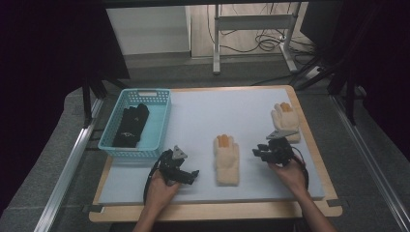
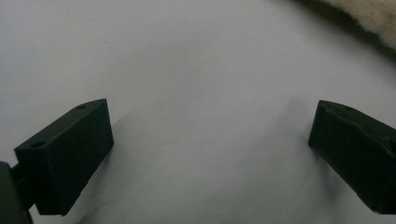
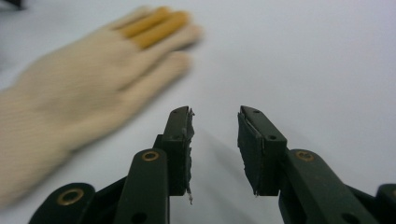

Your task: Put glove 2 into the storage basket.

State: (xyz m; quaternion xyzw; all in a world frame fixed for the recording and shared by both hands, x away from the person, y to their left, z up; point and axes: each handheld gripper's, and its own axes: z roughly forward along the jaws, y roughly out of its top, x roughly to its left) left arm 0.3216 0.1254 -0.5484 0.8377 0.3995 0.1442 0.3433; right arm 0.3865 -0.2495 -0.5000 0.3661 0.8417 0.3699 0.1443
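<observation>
A cream knitted glove (image 1: 226,157) with orange fingertips lies flat on the white mat, fingers pointing away from me. Its mate (image 1: 286,121) lies at the far right. My left gripper (image 1: 192,175) rests low on the mat just left of the middle glove, jaws wide open over bare mat (image 2: 210,149), with the glove's fuzzy edge (image 2: 373,18) at the upper right of the left gripper view. My right gripper (image 1: 258,152) sits between the two gloves, pointing left. Its jaws (image 3: 215,135) stand apart with nothing between them, and the middle glove (image 3: 93,79) lies to their left.
A blue plastic basket (image 1: 159,121) at the mat's left rear holds black gloves (image 1: 131,125). The white mat (image 1: 217,111) covers a wooden tabletop with metal rails on both sides. A metal stand and cables sit on the floor beyond.
</observation>
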